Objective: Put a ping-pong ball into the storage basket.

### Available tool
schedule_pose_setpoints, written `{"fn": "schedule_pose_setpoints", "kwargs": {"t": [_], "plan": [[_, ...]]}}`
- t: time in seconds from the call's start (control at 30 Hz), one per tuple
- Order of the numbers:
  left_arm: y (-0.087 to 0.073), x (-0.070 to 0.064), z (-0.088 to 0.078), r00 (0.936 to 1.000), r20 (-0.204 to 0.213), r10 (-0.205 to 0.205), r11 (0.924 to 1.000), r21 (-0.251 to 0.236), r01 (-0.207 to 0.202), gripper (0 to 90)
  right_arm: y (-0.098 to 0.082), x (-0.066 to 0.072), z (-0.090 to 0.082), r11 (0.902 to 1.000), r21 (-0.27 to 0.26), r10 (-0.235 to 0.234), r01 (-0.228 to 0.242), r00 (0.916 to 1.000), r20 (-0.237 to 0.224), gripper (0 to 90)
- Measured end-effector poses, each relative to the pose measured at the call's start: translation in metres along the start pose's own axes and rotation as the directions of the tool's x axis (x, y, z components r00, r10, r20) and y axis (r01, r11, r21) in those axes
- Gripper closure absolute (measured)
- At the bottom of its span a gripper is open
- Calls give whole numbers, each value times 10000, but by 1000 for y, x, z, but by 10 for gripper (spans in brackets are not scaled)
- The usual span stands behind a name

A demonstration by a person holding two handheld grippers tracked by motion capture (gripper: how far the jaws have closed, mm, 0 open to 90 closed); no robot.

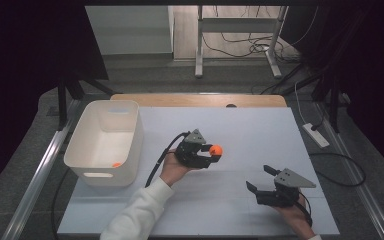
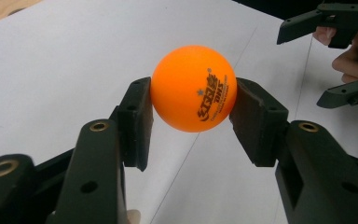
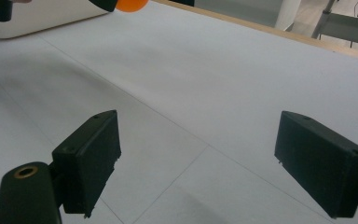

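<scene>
My left hand-held gripper (image 1: 211, 152) pinches the orange ball (image 2: 193, 87) by its sides, held above the middle of the desk (image 1: 240, 125); my right hand-held gripper (image 1: 262, 179) rests spread and empty near the front edge. The white bin (image 1: 105, 142) to the left already holds one orange ball (image 1: 116, 164). I'd keep the squeeze steady, carry level over the rim, then let go low inside.

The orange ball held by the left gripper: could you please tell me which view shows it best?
The left gripper view: the orange ball sits large between the fingers, its print legible. In the high view it is a small dot; the right gripper view catches only its lower edge.
</scene>
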State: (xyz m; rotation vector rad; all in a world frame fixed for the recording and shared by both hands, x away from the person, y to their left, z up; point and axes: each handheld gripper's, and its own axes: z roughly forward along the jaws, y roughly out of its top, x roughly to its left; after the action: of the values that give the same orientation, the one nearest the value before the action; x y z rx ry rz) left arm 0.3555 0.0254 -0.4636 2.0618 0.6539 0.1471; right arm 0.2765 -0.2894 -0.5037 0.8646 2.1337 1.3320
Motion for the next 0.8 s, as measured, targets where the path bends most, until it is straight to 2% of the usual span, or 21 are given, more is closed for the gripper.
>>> {"fn": "schedule_pose_setpoints", "kwargs": {"t": [0.7, 0.8], "plan": [[-6, 2, -21, 9999, -70, -143, 9992, -367, 141, 502, 0, 0, 0, 10000, 17, 12, -12, 10000, 12, 142], [-6, 3, -23, 9997, -101, -208, 9990, -405, 204, 501, 0, -1, 1, 9999, 35, 136, -136, 9999, -6, 142]]}}
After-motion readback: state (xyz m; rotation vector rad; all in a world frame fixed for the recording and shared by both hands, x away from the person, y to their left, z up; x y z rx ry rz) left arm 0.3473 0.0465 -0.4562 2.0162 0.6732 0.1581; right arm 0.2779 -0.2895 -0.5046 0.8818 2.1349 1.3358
